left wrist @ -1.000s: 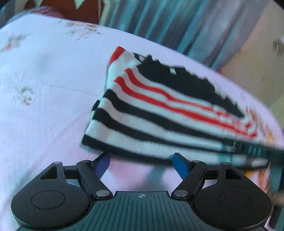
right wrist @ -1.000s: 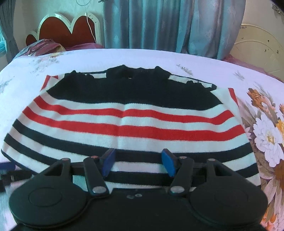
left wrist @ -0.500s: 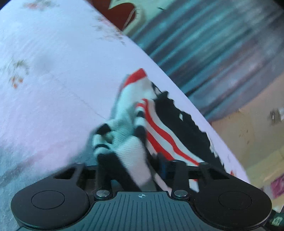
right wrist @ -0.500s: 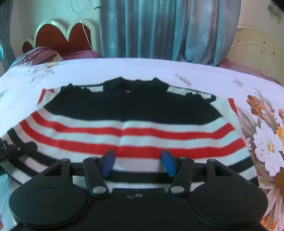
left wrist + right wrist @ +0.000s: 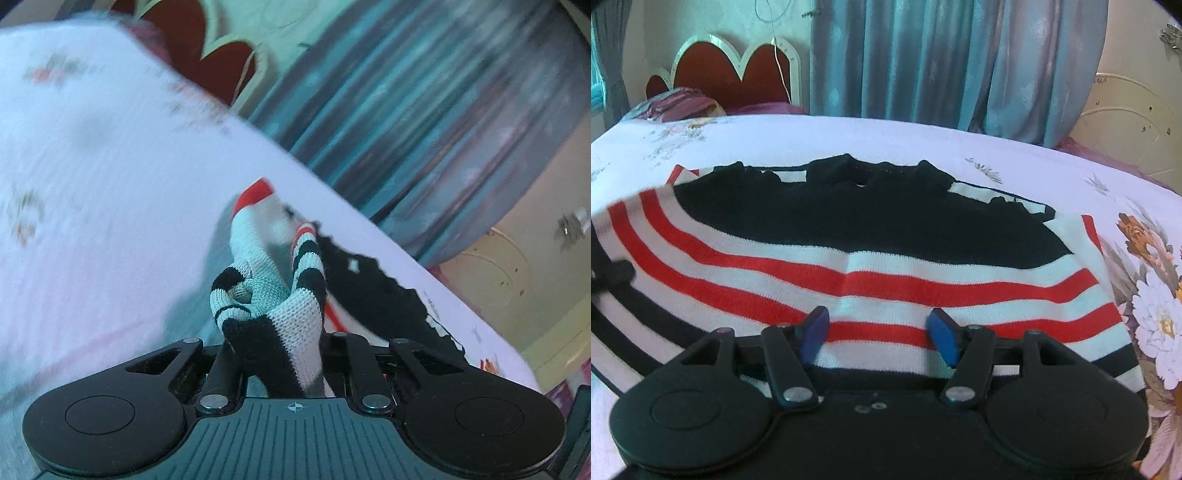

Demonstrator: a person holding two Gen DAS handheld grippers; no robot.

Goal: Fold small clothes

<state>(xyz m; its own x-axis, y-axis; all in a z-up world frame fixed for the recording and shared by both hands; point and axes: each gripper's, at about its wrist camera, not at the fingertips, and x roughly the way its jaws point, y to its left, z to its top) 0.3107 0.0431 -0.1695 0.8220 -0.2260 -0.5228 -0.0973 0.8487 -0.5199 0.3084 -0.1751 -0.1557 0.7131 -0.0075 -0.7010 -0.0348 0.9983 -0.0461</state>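
Observation:
A small knitted sweater (image 5: 886, 258) with black, white and red stripes lies spread on the bed, black neck part at the far side. My left gripper (image 5: 280, 354) is shut on the sweater's left bottom corner (image 5: 288, 325) and holds it bunched and lifted off the bed; its fingertips are hidden by the cloth. My right gripper (image 5: 875, 328) is open, its blue fingertips (image 5: 943, 334) just above the striped lower middle of the sweater, holding nothing. The left gripper shows as a dark shape (image 5: 609, 277) at the left edge of the right wrist view.
The bed sheet (image 5: 960, 147) is white with flower prints (image 5: 1156, 314) at the right. A red scalloped headboard (image 5: 727, 74) and pillows stand at the far left. Blue curtains (image 5: 942, 55) hang behind the bed.
My left gripper closed on the sweater's left bottom corner and lifted it, pulling the left side up and inward. My right gripper moved forward over the sweater and stayed open.

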